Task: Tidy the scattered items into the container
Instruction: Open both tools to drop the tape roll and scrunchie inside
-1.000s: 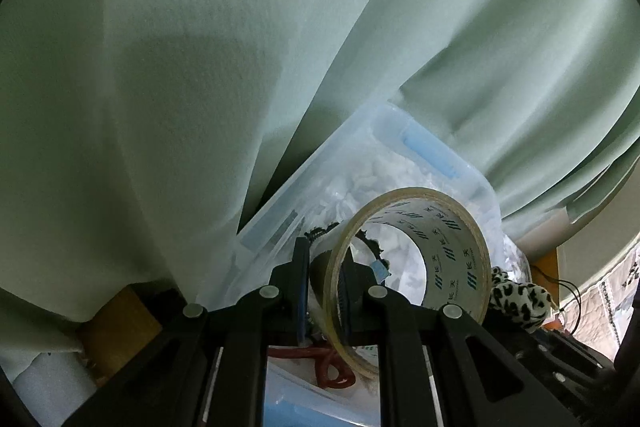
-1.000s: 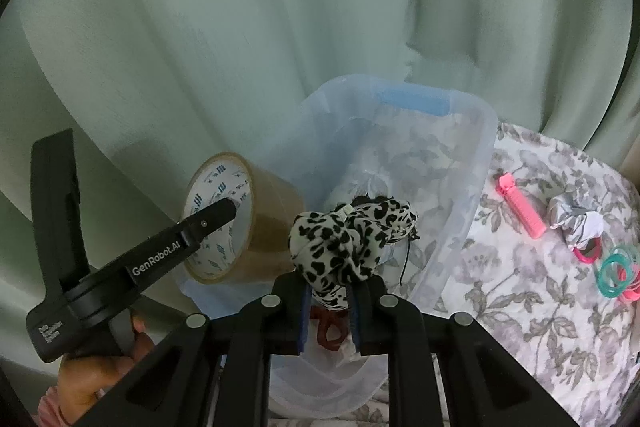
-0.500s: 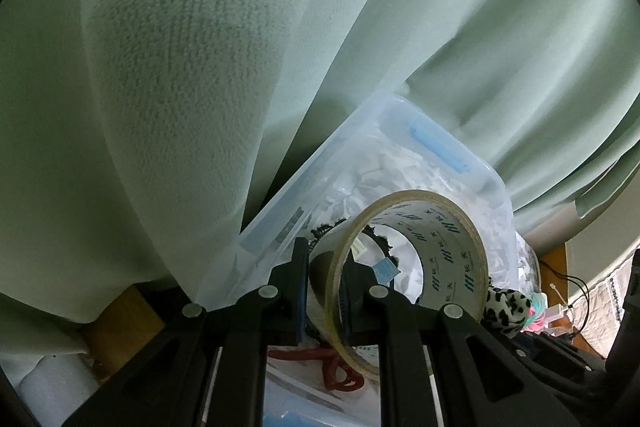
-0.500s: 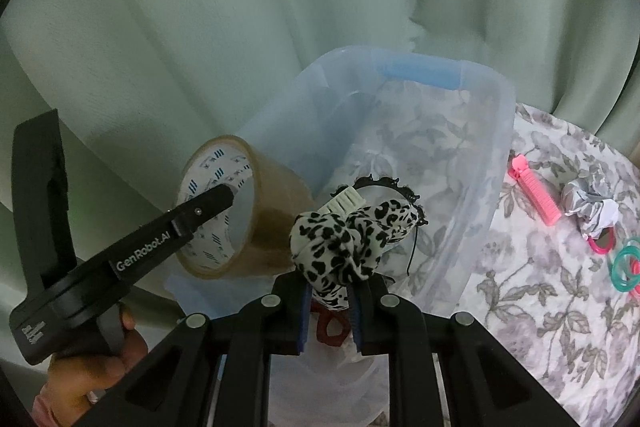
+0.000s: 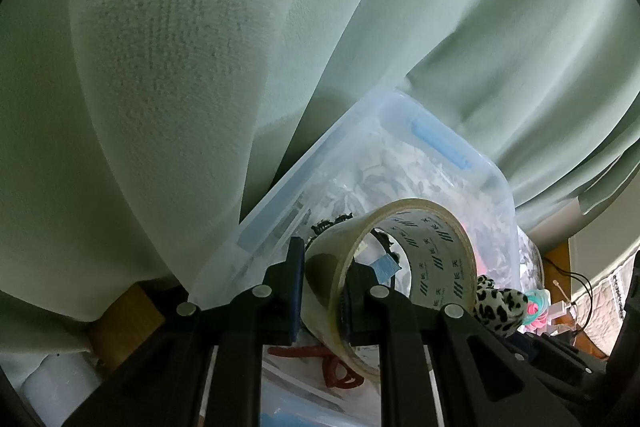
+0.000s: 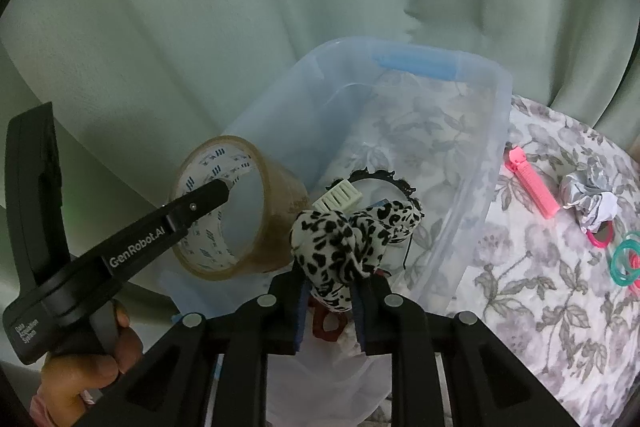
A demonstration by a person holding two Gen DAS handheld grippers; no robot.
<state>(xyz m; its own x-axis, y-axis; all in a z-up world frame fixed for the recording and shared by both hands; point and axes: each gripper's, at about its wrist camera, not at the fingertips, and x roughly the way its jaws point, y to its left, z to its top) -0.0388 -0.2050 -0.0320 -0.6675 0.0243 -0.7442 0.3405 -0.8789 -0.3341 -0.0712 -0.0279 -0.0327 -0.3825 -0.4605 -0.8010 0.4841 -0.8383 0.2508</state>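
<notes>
My left gripper is shut on the wall of a brown tape roll, one finger inside the ring and one outside. It holds the tape roll over the left rim of the clear plastic container. My right gripper has a leopard-print scrunchie between its pads above the container's near end. Its jaws are opening, and the pads still touch the fabric. A black headband, a white comb piece and a red-brown hair claw lie inside.
On the floral tablecloth right of the container lie a pink clip, a silver scrunchie and teal hair rings. A green curtain hangs close behind the container. A hand holds the left gripper's handle.
The right gripper's jaws stand slightly wider around the scrunchie. Both hands have hardly moved. The tape roll stays in the left grip.
</notes>
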